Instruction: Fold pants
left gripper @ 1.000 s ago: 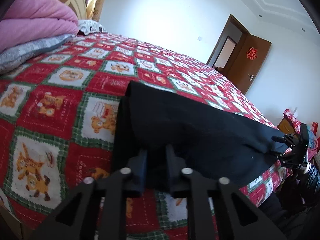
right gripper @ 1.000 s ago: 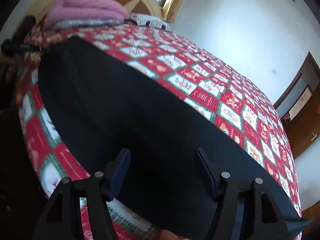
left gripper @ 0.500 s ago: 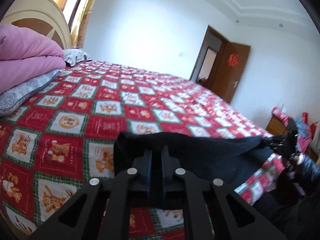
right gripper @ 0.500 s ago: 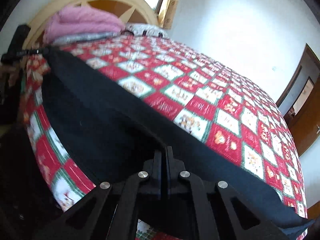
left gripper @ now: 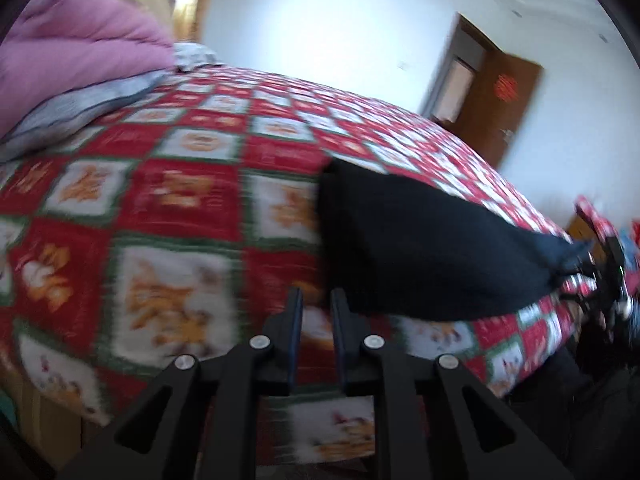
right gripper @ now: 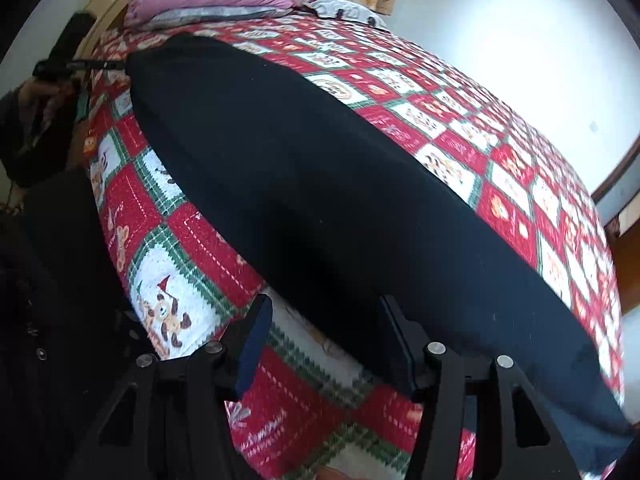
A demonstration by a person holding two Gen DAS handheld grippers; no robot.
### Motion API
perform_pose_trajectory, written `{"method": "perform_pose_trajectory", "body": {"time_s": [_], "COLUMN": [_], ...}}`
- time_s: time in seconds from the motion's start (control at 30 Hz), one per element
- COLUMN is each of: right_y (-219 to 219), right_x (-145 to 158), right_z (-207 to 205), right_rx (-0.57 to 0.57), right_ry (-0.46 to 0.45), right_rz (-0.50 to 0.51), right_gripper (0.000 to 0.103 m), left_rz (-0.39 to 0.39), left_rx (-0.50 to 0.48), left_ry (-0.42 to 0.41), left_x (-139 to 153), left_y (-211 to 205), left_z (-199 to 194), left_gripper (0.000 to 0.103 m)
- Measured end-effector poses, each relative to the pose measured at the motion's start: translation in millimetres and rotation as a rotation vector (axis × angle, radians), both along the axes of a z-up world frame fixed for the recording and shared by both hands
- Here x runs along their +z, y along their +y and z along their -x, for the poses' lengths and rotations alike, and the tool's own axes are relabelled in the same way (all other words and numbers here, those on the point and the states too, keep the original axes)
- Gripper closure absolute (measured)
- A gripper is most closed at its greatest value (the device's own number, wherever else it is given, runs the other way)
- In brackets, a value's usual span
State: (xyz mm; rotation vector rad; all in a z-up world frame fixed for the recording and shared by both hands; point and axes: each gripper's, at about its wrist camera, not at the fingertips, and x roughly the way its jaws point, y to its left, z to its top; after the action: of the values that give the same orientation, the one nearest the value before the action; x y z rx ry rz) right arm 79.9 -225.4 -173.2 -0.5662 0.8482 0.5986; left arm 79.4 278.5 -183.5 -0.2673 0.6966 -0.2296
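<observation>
The black pants (left gripper: 420, 248) lie folded lengthwise in a long flat strip near the bed's front edge, also seen as the pants (right gripper: 320, 184) in the right wrist view. My left gripper (left gripper: 317, 308) hangs just left of the strip's end. Its jaws are opening, only a narrow gap apart, with nothing but bedspread between them. My right gripper (right gripper: 326, 320) stands over the strip's near edge at the other end. Its jaws are opening wide, the cloth lies below them, and the pads do not press on it. Each view shows the other gripper small at the strip's far end.
The bed carries a red, green and white checked bedspread (left gripper: 180, 208). A folded pink quilt (left gripper: 76, 48) on grey bedding lies by the headboard. A brown door (left gripper: 500, 100) stands open in the far wall. A person's dark clothing (right gripper: 52, 280) is close to the bed's edge.
Half a second ago both grippers were shut on the pants' ends and held them up. Now both have let go, the strip lies on the bed, and the left gripper has shifted left off the cloth.
</observation>
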Motion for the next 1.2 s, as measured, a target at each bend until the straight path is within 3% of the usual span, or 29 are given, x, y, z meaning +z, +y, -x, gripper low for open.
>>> {"method": "perform_pose_trajectory", "body": {"time_s": [0.1, 0.2, 0.3, 0.37, 0.43, 0.5, 0.53, 0.57, 0.6, 0.63, 0.93, 1.1, 1.2], "right_y": [-13, -18, -15, -9, -4, 4, 10, 14, 17, 19, 18, 22, 25], "right_x": [6, 15, 20, 18, 15, 9, 5, 2, 0, -1, 29, -10, -16], "right_z": [-3, -9, -12, -13, -12, -11, -10, -9, -9, -10, 9, 0, 2], "right_rx": [-0.042, -0.086, -0.133, -0.124, -0.101, -0.066, -0.05, -0.041, -0.042, -0.045, -0.058, -0.073, -0.064], "right_ry": [0.013, 0.001, -0.056, -0.079, -0.093, -0.101, -0.11, -0.127, -0.14, -0.141, -0.173, -0.107, -0.135], "right_rz": [-0.072, -0.133, -0.113, -0.077, -0.054, -0.027, -0.008, 0.014, 0.029, 0.035, -0.064, 0.002, 0.023], "right_gripper": [0.047, 0.047, 0.047, 0.047, 0.047, 0.047, 0.047, 0.059, 0.089, 0.098, 0.1, 0.1, 0.1], "left_rz": [0.049, 0.061, 0.07, 0.05, 0.032, 0.035, 0.025, 0.002, -0.015, -0.016, 0.0, -0.009, -0.02], "left_rx": [0.049, 0.001, -0.068, -0.093, -0.096, -0.105, -0.107, -0.106, -0.103, -0.098, -0.078, -0.074, -0.094], "left_ry": [-0.05, -0.082, -0.058, -0.033, -0.007, 0.009, 0.01, 0.017, 0.028, 0.024, -0.016, 0.028, 0.03], "left_x": [9, 21, 20, 14, 5, -1, -2, -2, -1, 0, 13, -5, -5], "left_y": [11, -3, -27, -43, -53, -56, -58, -59, -58, -56, -43, -40, -38], "left_z": [6, 6, -2, -6, -9, -10, -9, -9, -10, -8, -4, -9, -6], "left_gripper": [0.088, 0.087, 0.075, 0.06, 0.057, 0.058, 0.073, 0.093, 0.093, 0.093, 0.096, 0.096, 0.096]}}
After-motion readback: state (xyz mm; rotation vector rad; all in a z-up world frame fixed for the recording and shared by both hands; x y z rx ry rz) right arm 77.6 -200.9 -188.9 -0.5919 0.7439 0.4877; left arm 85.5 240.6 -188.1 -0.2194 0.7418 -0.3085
